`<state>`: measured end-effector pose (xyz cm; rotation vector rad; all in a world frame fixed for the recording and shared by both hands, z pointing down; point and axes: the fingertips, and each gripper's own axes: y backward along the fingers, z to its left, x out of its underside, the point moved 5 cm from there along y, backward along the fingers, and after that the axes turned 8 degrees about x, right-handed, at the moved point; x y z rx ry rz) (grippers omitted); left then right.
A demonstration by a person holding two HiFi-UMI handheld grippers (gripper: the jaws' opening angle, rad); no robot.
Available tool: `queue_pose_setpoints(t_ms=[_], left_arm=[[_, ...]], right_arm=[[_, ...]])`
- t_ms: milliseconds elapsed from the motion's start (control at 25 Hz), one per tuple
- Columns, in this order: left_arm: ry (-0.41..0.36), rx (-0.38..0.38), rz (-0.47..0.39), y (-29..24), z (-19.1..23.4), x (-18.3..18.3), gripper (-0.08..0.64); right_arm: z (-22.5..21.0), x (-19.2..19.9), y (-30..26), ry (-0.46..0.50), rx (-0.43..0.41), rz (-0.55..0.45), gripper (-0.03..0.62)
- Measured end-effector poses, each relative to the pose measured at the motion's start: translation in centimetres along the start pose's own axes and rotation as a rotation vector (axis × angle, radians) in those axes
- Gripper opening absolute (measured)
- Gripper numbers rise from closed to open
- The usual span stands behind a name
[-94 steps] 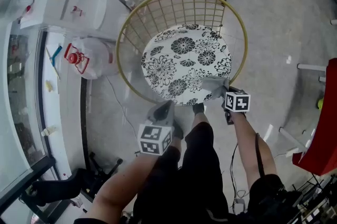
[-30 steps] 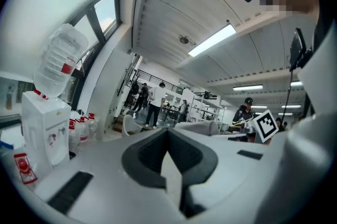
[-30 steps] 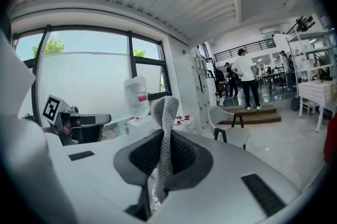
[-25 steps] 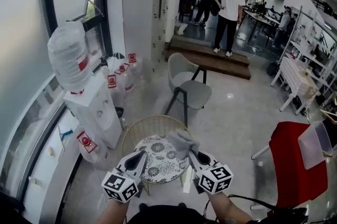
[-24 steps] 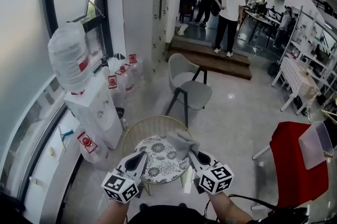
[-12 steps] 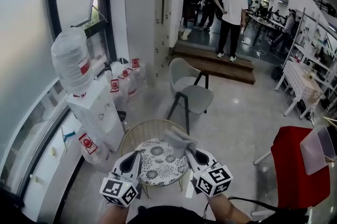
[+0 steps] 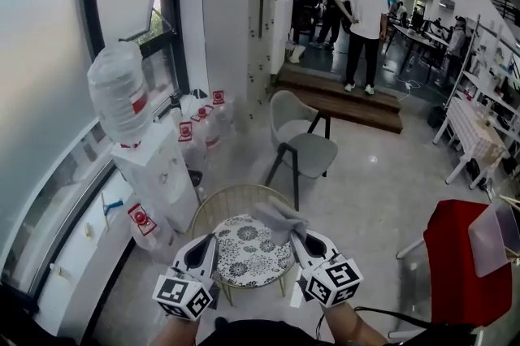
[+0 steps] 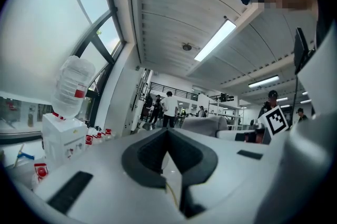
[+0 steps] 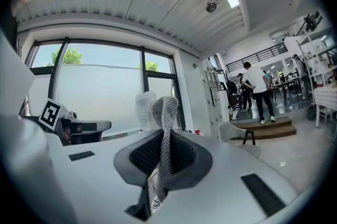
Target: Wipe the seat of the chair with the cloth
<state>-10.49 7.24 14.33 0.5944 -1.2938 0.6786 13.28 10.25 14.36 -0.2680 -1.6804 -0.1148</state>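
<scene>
In the head view the chair has a gold wire back (image 7: 215, 202) and a round black-and-white floral seat (image 7: 248, 251), directly below my two grippers. My right gripper (image 7: 297, 239) is shut on a grey cloth (image 7: 280, 218), held up over the seat's right part. In the right gripper view the cloth (image 9: 164, 112) stands up out of the shut right gripper (image 9: 163, 152). My left gripper (image 7: 207, 245) hovers over the seat's left edge. The left gripper view shows the left gripper (image 8: 168, 139) with jaws meeting and nothing between them.
A white water dispenser (image 7: 150, 174) with a big bottle (image 7: 120, 101) stands left of the chair, with water jugs (image 7: 199, 129) behind it. A grey chair (image 7: 302, 143) stands beyond, a red chair (image 7: 467, 263) at the right. People (image 7: 366, 7) stand on a raised step far back.
The view has lifted from straight down on the seat to the room ahead. Both grippers have come up off the seat; over the last second they hardly moved.
</scene>
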Motion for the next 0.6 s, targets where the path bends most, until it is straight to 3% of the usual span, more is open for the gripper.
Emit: queue_pose_setpoints(t_ms=[440,600], left_arm=[[0.004,-0.03,0.001,0.8,0.9,0.1,0.006],[-0.006,-0.074,-0.005,1.1,1.3,0.0,0.006]], right_arm=[[-0.1,0.5,-0.3,-0.016,-0.003,0.006,0.021],[-0.3,0.5,-0.8,-0.022,-0.003,0.007,0.021]])
